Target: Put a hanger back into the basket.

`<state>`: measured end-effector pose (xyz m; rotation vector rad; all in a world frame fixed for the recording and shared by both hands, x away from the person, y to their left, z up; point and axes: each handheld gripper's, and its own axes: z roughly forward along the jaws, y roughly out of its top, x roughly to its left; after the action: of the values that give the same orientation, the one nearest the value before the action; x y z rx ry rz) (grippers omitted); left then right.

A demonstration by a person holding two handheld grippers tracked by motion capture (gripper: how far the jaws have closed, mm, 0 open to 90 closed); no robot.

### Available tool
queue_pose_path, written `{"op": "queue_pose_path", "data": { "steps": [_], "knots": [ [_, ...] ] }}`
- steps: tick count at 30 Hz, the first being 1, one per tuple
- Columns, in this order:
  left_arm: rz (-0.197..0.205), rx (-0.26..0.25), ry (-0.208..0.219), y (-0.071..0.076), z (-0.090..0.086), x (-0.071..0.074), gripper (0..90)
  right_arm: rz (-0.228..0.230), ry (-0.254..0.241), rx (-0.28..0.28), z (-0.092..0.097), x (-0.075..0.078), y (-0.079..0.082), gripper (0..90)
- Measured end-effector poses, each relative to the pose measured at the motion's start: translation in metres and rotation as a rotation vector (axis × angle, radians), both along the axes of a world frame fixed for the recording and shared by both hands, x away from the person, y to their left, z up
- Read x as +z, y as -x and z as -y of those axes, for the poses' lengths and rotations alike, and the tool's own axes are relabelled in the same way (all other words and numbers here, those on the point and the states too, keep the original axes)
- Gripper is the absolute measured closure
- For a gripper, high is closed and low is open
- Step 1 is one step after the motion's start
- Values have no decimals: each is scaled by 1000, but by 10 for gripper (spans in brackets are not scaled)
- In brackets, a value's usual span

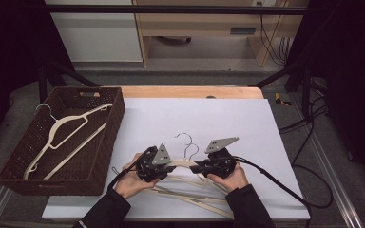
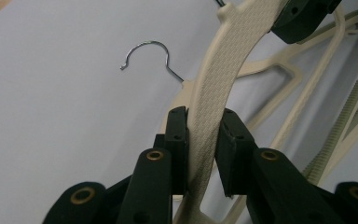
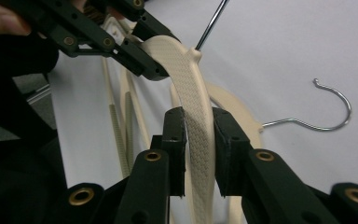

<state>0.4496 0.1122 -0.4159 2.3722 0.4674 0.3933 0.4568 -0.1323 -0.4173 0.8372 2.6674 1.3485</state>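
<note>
Two grippers, one cream hanger

We see the left gripper (image 1: 164, 167) with its jaws nearly closed, pinching the cream hanger (image 2: 213, 84) on one shoulder. The right gripper (image 1: 196, 166) has its jaws pinched on the other shoulder. The hanger sits above more hangers (image 1: 197, 194) on the white worktop (image 1: 247, 123).

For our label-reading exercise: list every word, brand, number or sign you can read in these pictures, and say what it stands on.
None can be read: the held hanger, the brown basket, the white sheet and both grippers, left and right, show no legible writing.
</note>
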Motion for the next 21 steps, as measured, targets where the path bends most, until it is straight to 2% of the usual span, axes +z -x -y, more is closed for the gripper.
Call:
{"op": "queue_pose_path", "data": {
  "steps": [3,5,9,11,13,14,16,17,21],
  "knots": [
    [-18,-16,26,1,-4,4,729,-7,-23,46,2,3,2,802],
    [-25,-29,46,2,-8,9,695,-12,-58,78,3,7,6,826],
    [-14,-29,84,4,-13,15,645,4,-114,139,3,16,14,864],
    [-15,-49,84,5,-15,20,627,31,-98,136,0,21,18,865],
    [-13,-66,100,8,-16,25,598,18,-109,160,-2,25,20,866],
    [0,-71,91,9,-17,28,604,22,-117,168,-2,27,21,866],
    [4,-70,101,10,-17,30,609,37,-116,169,-3,30,22,866],
    [9,-77,105,12,-19,36,612,42,-115,171,-3,32,22,866],
    [10,-100,91,16,-20,44,678,45,-122,173,-1,34,22,865]
  ]
}}
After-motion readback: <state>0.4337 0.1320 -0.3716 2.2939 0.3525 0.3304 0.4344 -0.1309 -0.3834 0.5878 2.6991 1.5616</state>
